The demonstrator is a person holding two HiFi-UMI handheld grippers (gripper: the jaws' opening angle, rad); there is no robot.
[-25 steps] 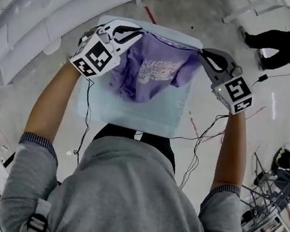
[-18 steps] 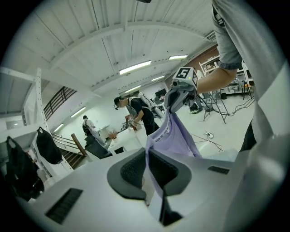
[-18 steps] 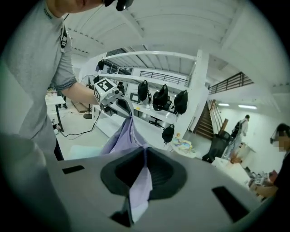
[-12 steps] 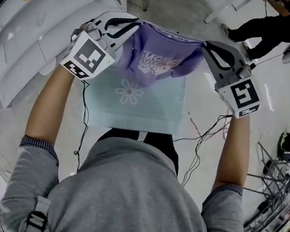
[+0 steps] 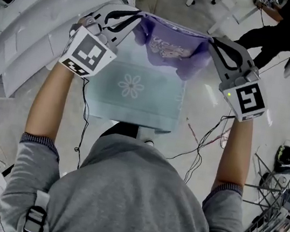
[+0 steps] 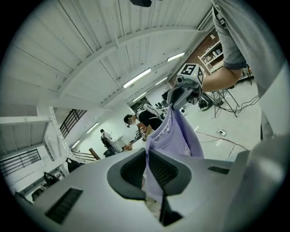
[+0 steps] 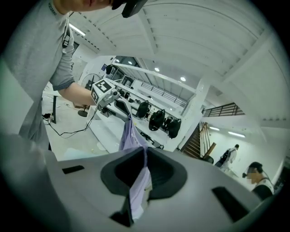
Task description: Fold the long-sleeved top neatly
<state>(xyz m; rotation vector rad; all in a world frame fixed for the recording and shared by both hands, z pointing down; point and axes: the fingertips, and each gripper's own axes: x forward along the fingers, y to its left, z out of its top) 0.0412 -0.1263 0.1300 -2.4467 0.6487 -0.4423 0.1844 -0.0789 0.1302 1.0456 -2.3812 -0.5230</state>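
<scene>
Clamping a lilac long-sleeved fabric top (image 5: pixel 172 49) in left gripper (image 5: pixel 133 19) and right gripper (image 5: pixel 215 43), a person holds it above a pale-green table (image 5: pixel 151 113); spreading it flat likely follows.

Grey top (image 5: pixel 132 198), checked cuffs (image 5: pixel 40 141) — white left gripper (image 5: pixel 139 16), right gripper (image 5: pixel 211 39), black-white marker cubes (image 5: pixel 88 53).
</scene>
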